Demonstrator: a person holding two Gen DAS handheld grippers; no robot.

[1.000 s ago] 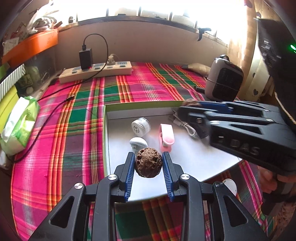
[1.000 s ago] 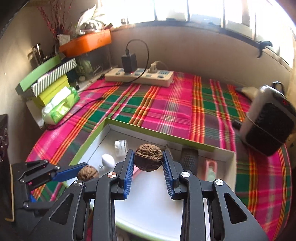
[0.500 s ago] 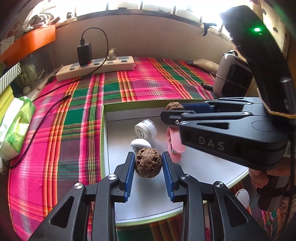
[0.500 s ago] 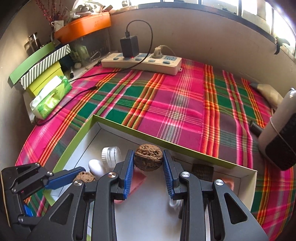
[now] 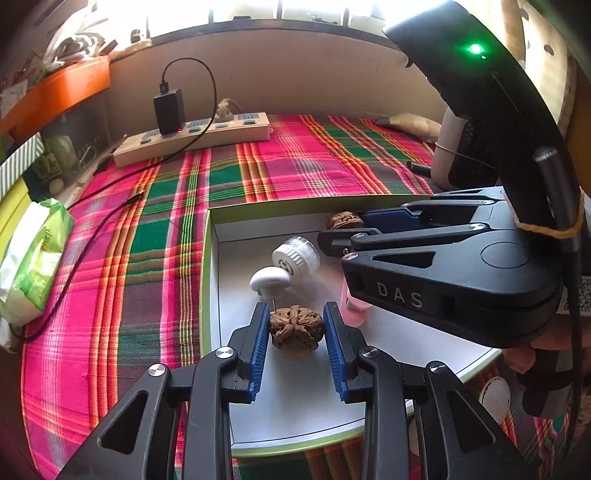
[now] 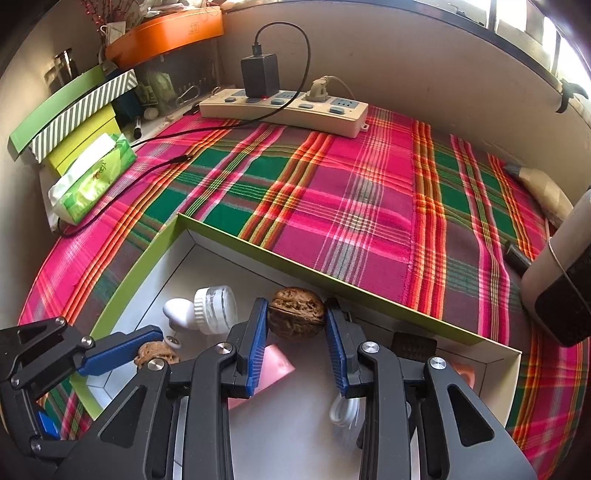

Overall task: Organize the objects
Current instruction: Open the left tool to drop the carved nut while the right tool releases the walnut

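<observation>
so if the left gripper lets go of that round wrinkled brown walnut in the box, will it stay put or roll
Likely a short roll: the round wrinkled brown walnut is nearly spherical, and the white box floor beneath looks flat and smooth. Its deep ridges probably damp rolling and help the left gripper pads grip. It looks hard and rigid, showing no squash between the jaws; the white mushroom-shaped cap nearby might stop it.

We see a bright pink, green and orange plaid tablecloth spread across the surface, running back to a plain beige wall. Above it, strong daylight floods in through a window band, washing out the panes. Against the wall lies a cream multi-socket power strip with a black charger block plugged in. Over on the left we spot an orange curved shelf, stacked green and striped boxes, and a green tissue pack.
</observation>
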